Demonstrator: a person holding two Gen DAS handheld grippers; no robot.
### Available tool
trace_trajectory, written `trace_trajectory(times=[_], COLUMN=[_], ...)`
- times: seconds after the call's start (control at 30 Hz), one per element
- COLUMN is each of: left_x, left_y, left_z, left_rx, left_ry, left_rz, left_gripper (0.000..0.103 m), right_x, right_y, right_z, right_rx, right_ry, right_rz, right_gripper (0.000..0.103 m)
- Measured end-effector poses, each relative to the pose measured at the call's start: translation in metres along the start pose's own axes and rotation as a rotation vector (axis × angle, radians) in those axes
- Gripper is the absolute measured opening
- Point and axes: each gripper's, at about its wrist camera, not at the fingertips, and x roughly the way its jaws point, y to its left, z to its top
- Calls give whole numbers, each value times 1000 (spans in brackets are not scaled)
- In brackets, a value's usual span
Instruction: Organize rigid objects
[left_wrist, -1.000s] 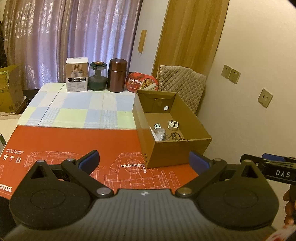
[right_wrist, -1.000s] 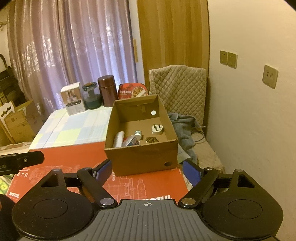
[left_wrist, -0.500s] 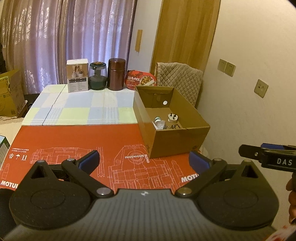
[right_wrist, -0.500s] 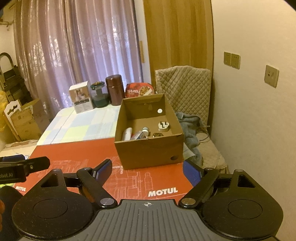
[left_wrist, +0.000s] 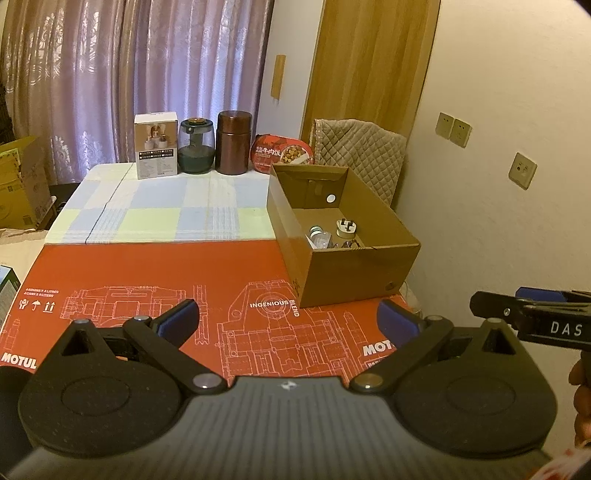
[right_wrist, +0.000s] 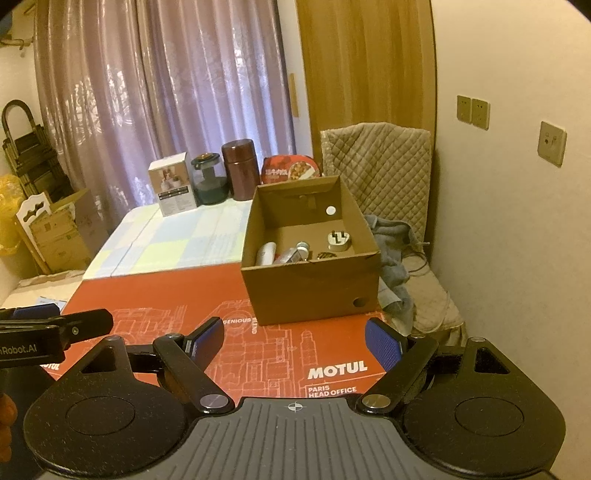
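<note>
An open cardboard box (left_wrist: 354, 271) (right_wrist: 314, 291) stands on the red printed sheet (left_wrist: 147, 273) (right_wrist: 155, 295) at the table's right side. Inside it lie a white plug (left_wrist: 346, 229) (right_wrist: 338, 240), a small bottle (left_wrist: 318, 236) (right_wrist: 293, 254), a white tube (right_wrist: 266, 253) and a small dark metal item (right_wrist: 325, 255). My left gripper (left_wrist: 287, 320) hovers over the sheet's near edge, open and empty. My right gripper (right_wrist: 294, 341) is also open and empty, just short of the box. Each gripper's side shows in the other's view.
Along the table's far edge stand a white carton (left_wrist: 156, 146), a dark glass jar (left_wrist: 195, 147), a brown canister (left_wrist: 233, 143) and a red food bowl (left_wrist: 282, 152). A checked cloth (left_wrist: 166, 214) covers the far half. A quilted chair (right_wrist: 380, 166) sits right of the table.
Both grippers have drawn back from the box, which now looks smaller and farther away. More of the red sheet shows in front. Both jaws stay equally wide.
</note>
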Motion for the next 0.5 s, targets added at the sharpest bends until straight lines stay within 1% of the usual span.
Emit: trace_trajectory(times=[0.5], left_x=[3], left_y=[-1], left_z=[0], left_rx=[-4], left_ry=[8], left_rz=[5], left_gripper=[101], right_x=[2], right_y=[2], right_z=[-3], right_rx=[2], right_ry=[2], right_rz=[4], right_gripper=[81])
